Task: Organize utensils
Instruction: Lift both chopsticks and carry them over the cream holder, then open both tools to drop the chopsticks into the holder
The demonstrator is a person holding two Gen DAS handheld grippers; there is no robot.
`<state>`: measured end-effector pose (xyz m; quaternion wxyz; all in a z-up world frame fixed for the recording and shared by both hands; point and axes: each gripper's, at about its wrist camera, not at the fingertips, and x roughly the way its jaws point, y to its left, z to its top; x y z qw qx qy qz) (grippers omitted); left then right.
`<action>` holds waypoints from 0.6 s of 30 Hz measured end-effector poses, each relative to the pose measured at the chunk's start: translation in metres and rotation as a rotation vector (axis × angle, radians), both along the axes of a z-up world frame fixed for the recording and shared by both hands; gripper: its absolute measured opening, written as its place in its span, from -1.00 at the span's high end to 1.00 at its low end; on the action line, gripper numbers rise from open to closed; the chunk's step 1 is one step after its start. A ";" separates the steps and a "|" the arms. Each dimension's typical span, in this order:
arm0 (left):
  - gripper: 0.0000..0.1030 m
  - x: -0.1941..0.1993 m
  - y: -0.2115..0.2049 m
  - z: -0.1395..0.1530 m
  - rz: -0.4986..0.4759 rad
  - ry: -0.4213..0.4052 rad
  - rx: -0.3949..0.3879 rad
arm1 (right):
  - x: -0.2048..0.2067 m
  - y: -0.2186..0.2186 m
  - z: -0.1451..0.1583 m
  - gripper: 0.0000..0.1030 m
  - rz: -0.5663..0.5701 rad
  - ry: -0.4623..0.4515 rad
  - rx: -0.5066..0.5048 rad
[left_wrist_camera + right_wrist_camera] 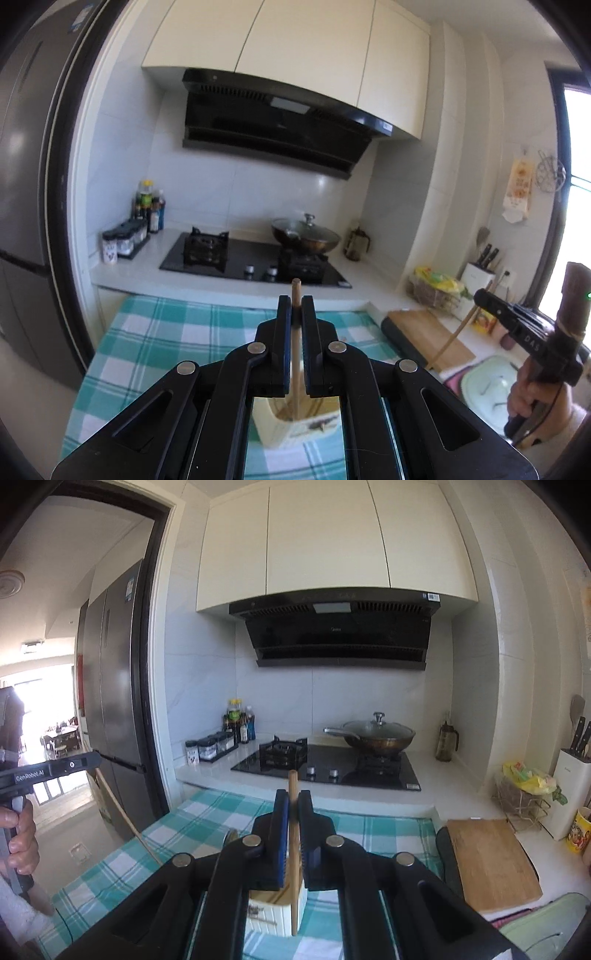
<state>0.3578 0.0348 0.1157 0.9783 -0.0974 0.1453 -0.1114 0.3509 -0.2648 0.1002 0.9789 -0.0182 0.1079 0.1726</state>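
Observation:
My left gripper point(296, 301) is shut on a thin wooden chopstick point(296, 286) that stands nearly upright. Its lower end hangs over the open top of a cream utensil holder point(291, 424) on the green checked cloth point(166, 332). My right gripper point(293, 797) is shut on a second chopstick point(293, 779), whose lower end hangs in front of the same holder point(273, 912). Each view shows the other gripper from the side, held in a hand. The right gripper point(482, 295) has its chopstick point(458, 330) slanting down. The left gripper point(94, 760) has its chopstick point(122, 812) slanting down too.
Behind the cloth lies a black gas hob point(332, 768) with a lidded wok point(376, 734). Condiment bottles point(238, 723) and jars stand at the back left. A wooden cutting board point(491, 864), a wire basket point(524, 790) and a knife block point(572, 786) are on the right. A tall fridge point(110, 672) stands left.

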 end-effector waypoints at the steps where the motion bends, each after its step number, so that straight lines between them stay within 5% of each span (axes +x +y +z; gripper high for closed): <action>1: 0.94 0.012 -0.004 -0.004 0.013 -0.001 0.003 | 0.009 0.002 0.002 0.89 0.002 -0.020 0.016; 4: 0.94 0.050 -0.015 -0.026 0.036 0.046 0.018 | 0.040 0.008 -0.005 0.89 0.016 -0.013 0.057; 10: 0.94 0.109 -0.029 -0.077 0.018 0.229 0.033 | 0.112 0.029 -0.057 0.89 0.064 0.163 0.081; 16: 0.92 0.135 -0.034 -0.117 -0.015 0.387 0.049 | 0.174 0.052 -0.124 0.84 0.114 0.443 0.021; 18: 0.71 0.130 -0.035 -0.119 -0.019 0.401 0.063 | 0.185 0.056 -0.137 0.83 0.112 0.499 0.005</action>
